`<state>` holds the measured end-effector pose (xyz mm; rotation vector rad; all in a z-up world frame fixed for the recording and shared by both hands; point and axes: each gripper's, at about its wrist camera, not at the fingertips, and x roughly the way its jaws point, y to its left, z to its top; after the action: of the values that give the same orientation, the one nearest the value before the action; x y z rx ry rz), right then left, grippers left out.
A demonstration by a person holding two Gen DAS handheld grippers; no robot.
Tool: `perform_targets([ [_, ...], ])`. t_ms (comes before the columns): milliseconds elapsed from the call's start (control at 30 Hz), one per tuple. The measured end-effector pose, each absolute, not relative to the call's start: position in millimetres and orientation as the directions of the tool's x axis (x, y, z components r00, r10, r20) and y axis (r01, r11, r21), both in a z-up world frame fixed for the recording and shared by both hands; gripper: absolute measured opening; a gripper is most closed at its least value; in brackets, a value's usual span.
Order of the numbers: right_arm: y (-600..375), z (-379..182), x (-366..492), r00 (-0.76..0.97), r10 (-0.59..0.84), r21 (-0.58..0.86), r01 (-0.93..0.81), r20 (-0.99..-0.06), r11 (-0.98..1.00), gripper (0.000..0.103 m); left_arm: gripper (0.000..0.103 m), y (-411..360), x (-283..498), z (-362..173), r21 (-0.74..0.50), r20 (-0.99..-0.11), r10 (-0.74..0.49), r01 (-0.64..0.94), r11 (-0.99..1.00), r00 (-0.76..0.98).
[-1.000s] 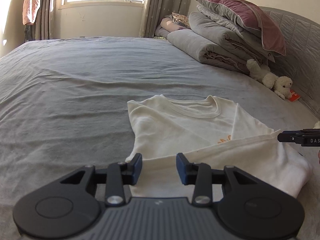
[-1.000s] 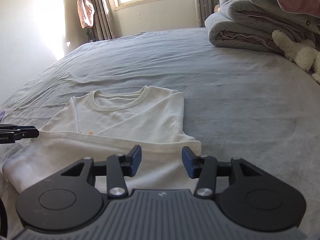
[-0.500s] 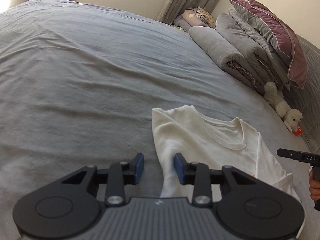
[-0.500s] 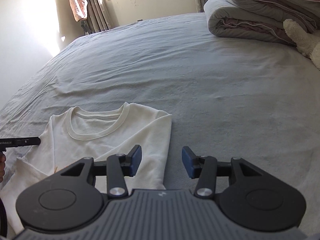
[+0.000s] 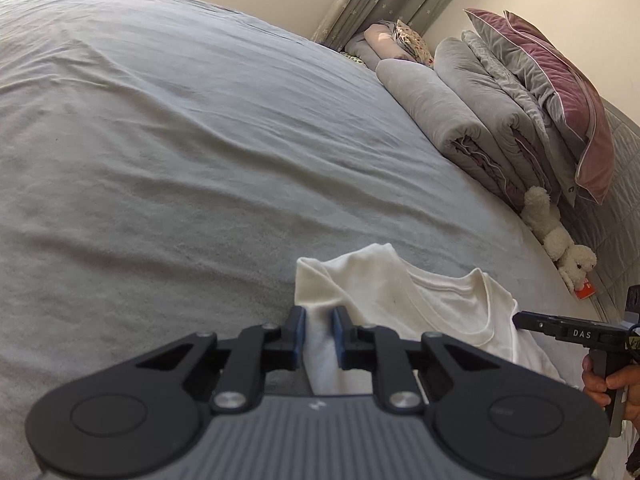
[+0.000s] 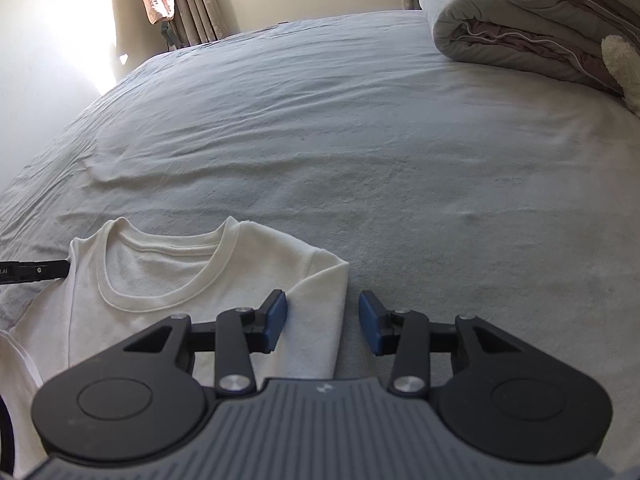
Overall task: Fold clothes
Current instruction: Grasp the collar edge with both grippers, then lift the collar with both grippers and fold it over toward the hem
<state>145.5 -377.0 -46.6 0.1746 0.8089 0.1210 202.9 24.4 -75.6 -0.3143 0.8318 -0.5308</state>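
A cream white T-shirt (image 5: 400, 292) lies flat on the grey bed sheet (image 5: 200, 160), collar away from me, its lower part folded up. My left gripper (image 5: 319, 332) sits at the shirt's left shoulder edge. Its jaws are closing to a narrow gap with that edge between the pads; the fabric does not look pinched. My right gripper (image 6: 323, 322) is at the right shoulder of the shirt (image 6: 160, 272). Its jaws are closing but still wide, with the sleeve edge under the left pad. Each view also shows the other gripper's black fingers (image 5: 560, 328) (image 6: 36, 272) across the shirt.
Rolled grey quilts (image 5: 480, 120) and a pink-grey pillow (image 5: 560, 92) are stacked at the bed's right side against the padded headboard (image 5: 624, 184), with a white plush toy (image 5: 560, 240) below them. A hand (image 5: 604, 380) holds the right gripper. Wrinkled sheet (image 6: 360, 140) stretches beyond the shirt.
Both grippers have moved from the shirt's folded lower edge up along its sides to the shoulders. The left one has rolled. Both pairs of jaws have narrowed, the left far more.
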Motion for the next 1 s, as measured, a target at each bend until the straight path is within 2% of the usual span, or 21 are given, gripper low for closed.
perform_targets([
  [67,-372,-46,148,0.686,0.177,0.199,-0.047,-0.706,0.979,0.028,0.013,23,203,-74,-0.452,-0.618,-0.555,0.326,0.830,0.557],
  [167,-367,-43,149,0.686,0.183,0.197,-0.059,-0.704,0.979,0.011,0.009,18,198,-69,-0.411,-0.617,-0.535,0.343,0.845,0.577],
  [500,-368,-1,119,0.758,0.173,0.200,-0.058,-0.629,0.978,0.009,0.007,17,169,-30,-0.341,-0.541,-0.525,0.399,0.851,0.657],
  [733,-358,32,77,0.812,0.157,0.148,-0.088,-0.562,0.985,0.008,0.007,20,131,5,-0.280,-0.464,-0.545,0.468,0.838,0.698],
  [1000,-349,49,16,0.849,0.153,0.125,-0.103,-0.506,0.987,0.005,0.005,30,76,25,-0.189,-0.418,-0.563,0.538,0.822,0.713],
])
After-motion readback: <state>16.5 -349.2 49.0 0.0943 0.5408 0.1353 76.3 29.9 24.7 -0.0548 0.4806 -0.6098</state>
